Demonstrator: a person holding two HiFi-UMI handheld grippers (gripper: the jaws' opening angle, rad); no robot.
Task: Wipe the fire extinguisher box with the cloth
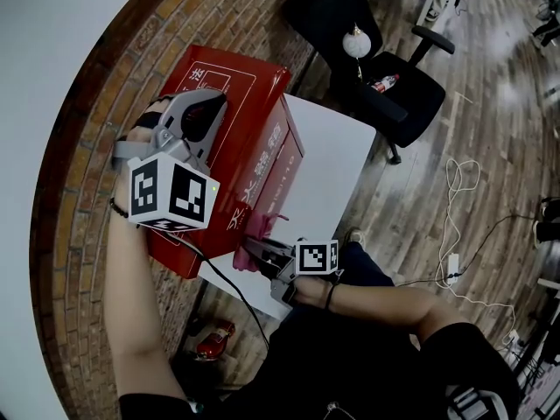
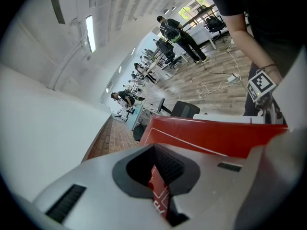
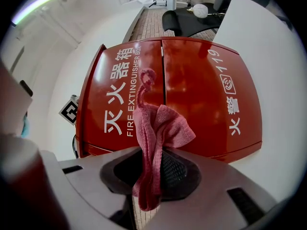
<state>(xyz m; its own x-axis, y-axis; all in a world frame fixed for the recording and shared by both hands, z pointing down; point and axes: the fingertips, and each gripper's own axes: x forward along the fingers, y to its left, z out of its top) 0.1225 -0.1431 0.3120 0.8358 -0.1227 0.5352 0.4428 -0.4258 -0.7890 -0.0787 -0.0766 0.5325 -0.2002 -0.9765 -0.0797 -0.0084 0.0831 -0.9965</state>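
The cloth (image 3: 156, 128) is a pink, loosely woven rag. It is soft and light, bunching and flopping, with a twisted tail standing up above the fold. It should mould to a flat panel but gives no pressure of its own, so a hold low on the bunch that leaves a wad proud of the tips looks best, and that is how it is taken now.

The right gripper (image 3: 152, 174) is clamped on the cloth's middle, its jaws kept apart only by the cloth's thickness, and it points at the front of the fire extinguisher box (image 3: 201, 80). The cloth sits before the lower front face, by the left door's lettering; whether it touches the panel cannot be told.

The box is a red cabinet that looks like painted metal — stiff, glossy, likely slick under the rag, and probably too heavy to slide easily. It stands on a white table (image 1: 328, 169) against a brick wall (image 1: 184, 33). The left gripper (image 1: 210, 112) rests on the box's top with its jaws together and nothing between them — seemingly steadying it.
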